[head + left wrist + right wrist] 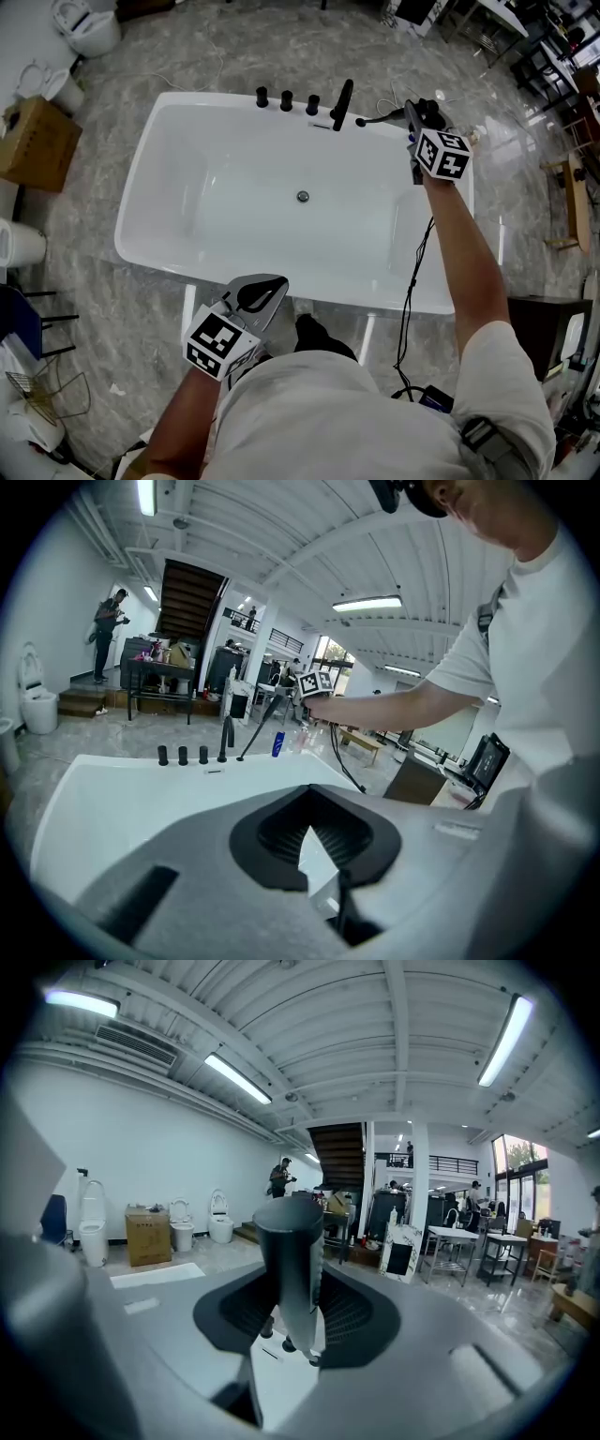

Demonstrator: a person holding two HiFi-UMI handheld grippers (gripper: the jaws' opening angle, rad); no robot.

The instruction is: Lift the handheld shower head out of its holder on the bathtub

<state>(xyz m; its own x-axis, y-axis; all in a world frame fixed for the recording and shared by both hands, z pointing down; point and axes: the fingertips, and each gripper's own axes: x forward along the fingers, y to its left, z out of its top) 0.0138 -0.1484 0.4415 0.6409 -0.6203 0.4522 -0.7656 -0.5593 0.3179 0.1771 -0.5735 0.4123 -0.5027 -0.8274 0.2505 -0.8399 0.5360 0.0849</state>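
The white bathtub (pixel 164 150) carries black knobs (pixel 286 99) and a tall black spout (pixel 343 103) on its far rim. My right gripper (pixel 412 114) hovers over the far right corner, shut on the slim black handheld shower head (pixel 380 117), which slants left and down toward the rim. In the right gripper view its dark cylinder (pixel 291 1251) stands upright between the jaws of my right gripper (pixel 291 1293). From the left gripper view the wand (pixel 262 728) slopes from that gripper to the rim; whether its lower end still touches the holder I cannot tell. My left gripper (pixel 272 286) (pixel 314 808) is shut and empty over the near rim.
A black cable (pixel 412 272) hangs from the right arm past the tub's right end. A cardboard box (pixel 33 141) and toilets (pixel 89 28) stand to the left, a wooden chair (pixel 577 197) to the right. A blue bottle (pixel 277 744) sits behind the tub. A person (pixel 108 635) stands far off.
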